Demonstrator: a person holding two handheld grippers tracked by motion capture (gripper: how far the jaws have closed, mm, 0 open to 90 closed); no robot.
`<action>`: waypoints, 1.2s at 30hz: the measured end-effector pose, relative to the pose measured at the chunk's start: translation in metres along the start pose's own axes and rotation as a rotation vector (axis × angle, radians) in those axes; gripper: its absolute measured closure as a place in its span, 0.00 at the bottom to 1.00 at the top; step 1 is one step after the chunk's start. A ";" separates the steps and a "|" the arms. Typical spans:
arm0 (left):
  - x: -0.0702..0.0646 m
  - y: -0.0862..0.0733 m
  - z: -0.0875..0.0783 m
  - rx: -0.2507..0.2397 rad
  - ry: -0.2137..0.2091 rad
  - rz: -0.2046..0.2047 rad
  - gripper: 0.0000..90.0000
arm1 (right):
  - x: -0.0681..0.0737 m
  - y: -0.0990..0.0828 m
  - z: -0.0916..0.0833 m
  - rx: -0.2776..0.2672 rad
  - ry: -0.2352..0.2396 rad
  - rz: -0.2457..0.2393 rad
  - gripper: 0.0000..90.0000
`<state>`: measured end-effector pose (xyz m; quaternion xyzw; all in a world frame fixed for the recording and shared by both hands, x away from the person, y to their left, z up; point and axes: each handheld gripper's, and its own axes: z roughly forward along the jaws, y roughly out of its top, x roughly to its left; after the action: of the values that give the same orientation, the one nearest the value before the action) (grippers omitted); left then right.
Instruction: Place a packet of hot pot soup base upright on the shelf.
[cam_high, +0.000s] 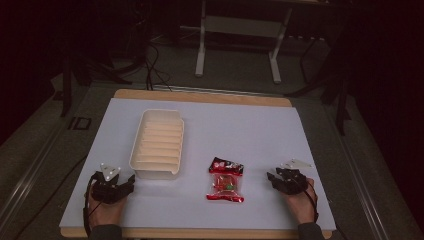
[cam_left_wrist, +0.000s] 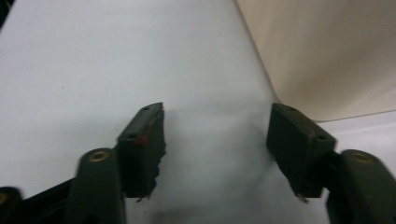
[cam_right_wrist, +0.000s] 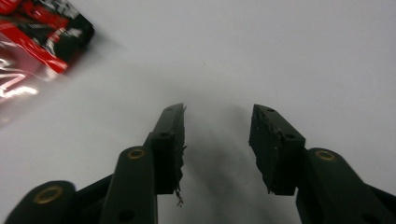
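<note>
A red and black snack packet (cam_high: 226, 180) lies flat on the white table top, between the two hands. Its corner (cam_right_wrist: 32, 32) appears at the upper left of the right gripper view. A cream ribbed tray (cam_high: 158, 143) stands left of centre, empty inside. My left gripper (cam_high: 131, 181) rests low on the table just left of the tray's near corner, jaws open with nothing between them. The tray wall (cam_left_wrist: 327, 51) rises at the right of the left gripper view. My right gripper (cam_high: 270, 177) sits right of the packet, open and empty, its jaws apart over bare table.
The white table top (cam_high: 250, 125) has a wooden rim at the back and front. Beyond it, a white frame's legs (cam_high: 200, 55) stand on the dark floor among cables. A rail runs along the floor on each side.
</note>
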<state>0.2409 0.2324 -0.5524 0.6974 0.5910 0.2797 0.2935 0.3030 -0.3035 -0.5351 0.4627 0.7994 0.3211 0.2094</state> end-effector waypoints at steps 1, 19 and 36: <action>0.000 -0.001 -0.001 -0.011 0.004 0.004 0.51 | -0.003 0.000 -0.003 -0.014 0.020 0.018 0.65; 0.013 -0.005 -0.008 -0.100 -0.101 -0.089 0.59 | -0.010 0.023 -0.013 -0.041 0.131 0.038 0.64; 0.011 -0.005 -0.008 -0.094 -0.086 -0.078 0.58 | -0.010 0.049 -0.001 -0.002 0.195 -0.010 0.63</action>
<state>0.2338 0.2442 -0.5503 0.6706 0.5910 0.2651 0.3616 0.3368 -0.2942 -0.4991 0.4248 0.8181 0.3643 0.1326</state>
